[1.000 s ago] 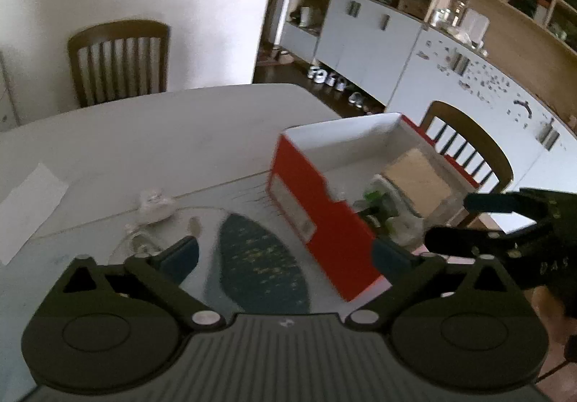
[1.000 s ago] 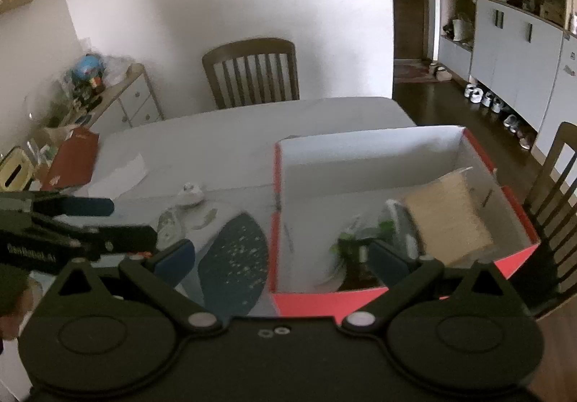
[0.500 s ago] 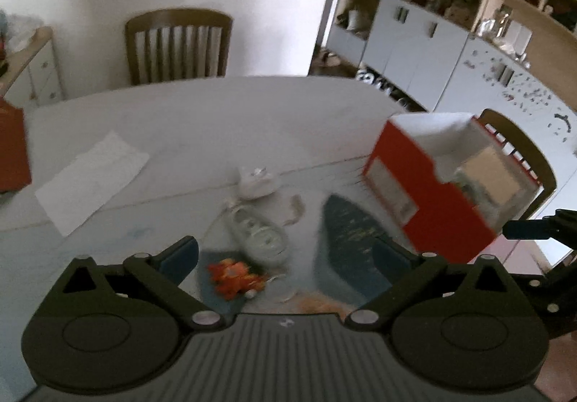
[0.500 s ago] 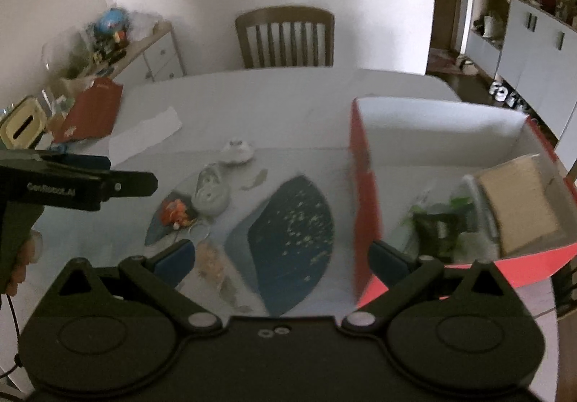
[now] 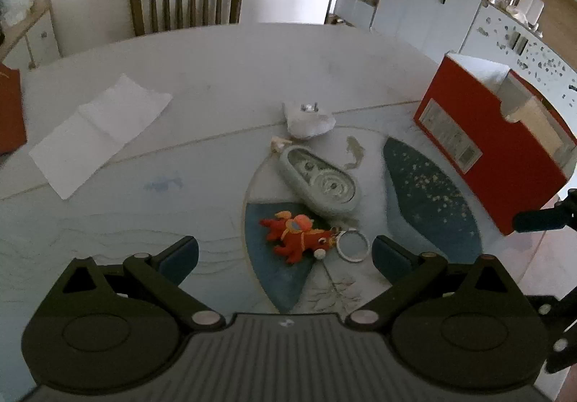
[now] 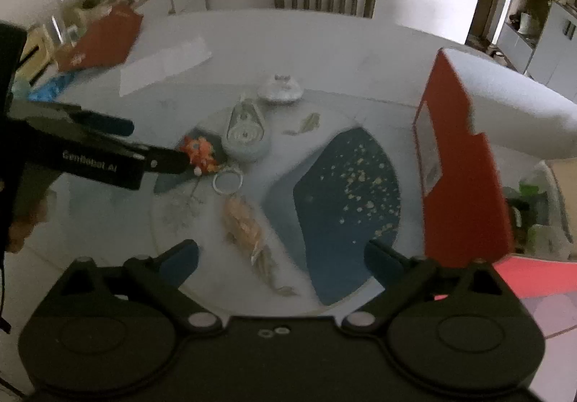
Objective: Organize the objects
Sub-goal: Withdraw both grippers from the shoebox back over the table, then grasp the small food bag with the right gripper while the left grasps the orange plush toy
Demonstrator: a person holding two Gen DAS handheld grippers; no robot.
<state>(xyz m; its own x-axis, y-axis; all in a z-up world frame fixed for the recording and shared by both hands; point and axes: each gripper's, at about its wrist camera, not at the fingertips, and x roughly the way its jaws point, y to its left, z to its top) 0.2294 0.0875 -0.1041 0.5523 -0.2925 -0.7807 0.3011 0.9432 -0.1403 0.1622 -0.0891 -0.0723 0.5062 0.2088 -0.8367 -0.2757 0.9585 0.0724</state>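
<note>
My left gripper (image 5: 285, 256) hangs wide open over the orange toy (image 5: 295, 238) (nothing held); my right gripper (image 6: 281, 257), jaws just narrowing slightly, is open and empty too.

Table (image 5: 252, 63) bears keychain (image 5: 299, 238), paper (image 5: 99, 128), box (image 5: 490, 153).

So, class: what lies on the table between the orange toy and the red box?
In the left wrist view, a metal ring lies beside the orange toy, then a dark blue printed patch before the red box.

Both wrist views: steeply down, tabletop (image 5: 223, 77)
</note>
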